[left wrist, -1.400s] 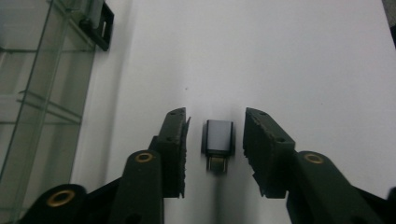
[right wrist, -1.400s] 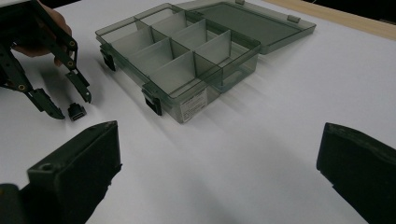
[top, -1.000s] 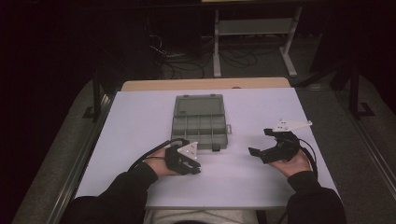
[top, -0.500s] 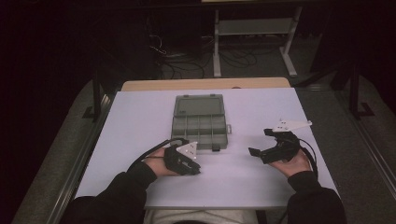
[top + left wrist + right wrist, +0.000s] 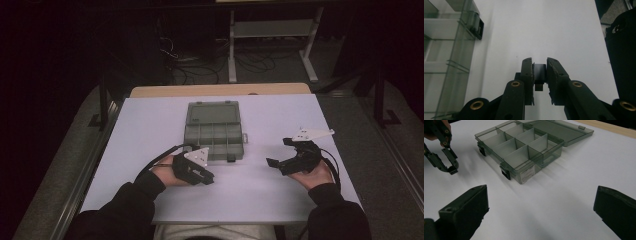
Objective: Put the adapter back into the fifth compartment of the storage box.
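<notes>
Left gripper (image 5: 539, 65) near left on the white table (image 5: 280, 120), jaws clamped on a small black piece (image 5: 539, 72), open grey compartment box (image 5: 212, 131) just beyond, centre-far, right gripper (image 5: 278, 152) near right, jaws spread wide, holding nothing

White table (image 5: 150, 125) with an open grey compartment box (image 5: 214, 131) on it.

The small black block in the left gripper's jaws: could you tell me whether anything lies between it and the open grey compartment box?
Nothing visible: only bare white table separates the small black block from the translucent grey compartment box.
</notes>
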The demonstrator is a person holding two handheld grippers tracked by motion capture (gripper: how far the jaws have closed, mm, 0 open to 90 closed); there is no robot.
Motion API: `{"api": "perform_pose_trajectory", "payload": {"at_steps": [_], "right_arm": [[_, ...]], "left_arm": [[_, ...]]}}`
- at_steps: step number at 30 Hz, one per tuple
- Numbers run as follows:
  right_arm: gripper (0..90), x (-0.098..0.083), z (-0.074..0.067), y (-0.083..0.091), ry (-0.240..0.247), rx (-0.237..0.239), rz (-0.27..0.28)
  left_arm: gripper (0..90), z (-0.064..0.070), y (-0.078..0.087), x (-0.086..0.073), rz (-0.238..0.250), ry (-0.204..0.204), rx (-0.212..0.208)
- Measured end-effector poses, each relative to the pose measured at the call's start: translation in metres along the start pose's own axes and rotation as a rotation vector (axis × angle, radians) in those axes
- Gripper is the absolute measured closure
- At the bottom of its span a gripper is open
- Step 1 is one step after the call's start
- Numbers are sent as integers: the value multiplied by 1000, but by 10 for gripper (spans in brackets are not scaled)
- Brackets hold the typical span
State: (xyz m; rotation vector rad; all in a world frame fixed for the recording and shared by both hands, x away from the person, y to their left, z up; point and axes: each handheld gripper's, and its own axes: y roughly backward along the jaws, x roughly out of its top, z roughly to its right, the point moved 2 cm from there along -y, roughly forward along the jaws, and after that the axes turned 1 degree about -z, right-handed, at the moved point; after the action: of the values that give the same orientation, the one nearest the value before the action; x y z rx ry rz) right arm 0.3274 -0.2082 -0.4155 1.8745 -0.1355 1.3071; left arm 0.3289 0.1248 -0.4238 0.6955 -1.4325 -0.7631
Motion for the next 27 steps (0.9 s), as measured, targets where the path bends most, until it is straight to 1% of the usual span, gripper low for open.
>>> {"api": "perform_pose_trajectory", "payload": {"at_steps": [6, 7, 10, 11, 13, 15, 16, 18, 20, 24, 27], "right_arm": [[0, 0, 1, 1, 1, -5, 1], [0, 0, 2, 2, 0, -7, 2], [0, 0, 2, 2, 0, -7, 2], [0, 0, 2, 2, 1, -7, 3], [0, 0, 2, 2, 1, -7, 2], [0, 0, 2, 2, 1, -7, 1], [0, 0, 2, 2, 1, -7, 1], [0, 0, 2, 2, 2, -8, 1], [0, 0, 2, 2, 1, -10, -1], [0, 0, 2, 2, 3, -11, -1], [0, 0, 2, 2, 2, -12, -3]], "left_arm": [[759, -2, 7, 3, 2, 2, 13], [759, -3, 11, 5, 11, 1, 19], [759, -3, 14, 6, 13, 1, 23], [759, -4, 17, 6, 20, -1, 32], [759, -5, 24, 7, 38, 5, 33], [759, -5, 24, 7, 38, 5, 33], [759, -6, 29, 8, 40, 1, 39], [759, -6, 29, 8, 40, 1, 39], [759, -8, 40, 11, 56, -2, 53], [760, -11, 46, 13, 56, -3, 65], [759, -14, 49, 14, 53, 5, 71]]}}
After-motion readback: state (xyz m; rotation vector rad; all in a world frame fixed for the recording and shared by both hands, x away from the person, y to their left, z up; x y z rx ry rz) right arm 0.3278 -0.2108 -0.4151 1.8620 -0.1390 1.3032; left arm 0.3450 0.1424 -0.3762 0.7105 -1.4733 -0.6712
